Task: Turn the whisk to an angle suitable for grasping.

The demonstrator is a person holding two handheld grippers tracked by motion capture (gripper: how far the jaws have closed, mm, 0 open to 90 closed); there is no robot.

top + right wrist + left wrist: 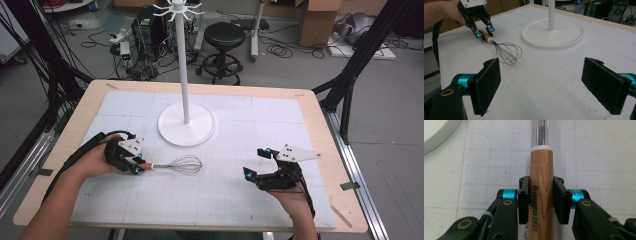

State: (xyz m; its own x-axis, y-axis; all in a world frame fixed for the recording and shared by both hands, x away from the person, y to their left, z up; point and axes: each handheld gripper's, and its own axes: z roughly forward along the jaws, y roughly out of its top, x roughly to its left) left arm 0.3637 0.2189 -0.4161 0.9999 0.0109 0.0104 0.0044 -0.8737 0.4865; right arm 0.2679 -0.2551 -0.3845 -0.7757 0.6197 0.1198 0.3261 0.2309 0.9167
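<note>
A wire whisk with a wooden handle lies low over the white gridded mat, left of centre, its wire head pointing right. My left gripper is shut on the handle; in the left gripper view both black pads press its sides. The right gripper view shows the same grip from afar, with the left gripper holding the whisk. My right gripper hovers at the right of the mat, open, with nothing between its wide-apart pads.
A white stand with a round base, a tall pole and hooks on top rises at the mat's centre back. The mat covers a wooden table. Beyond are a black stool, cables and cardboard boxes.
</note>
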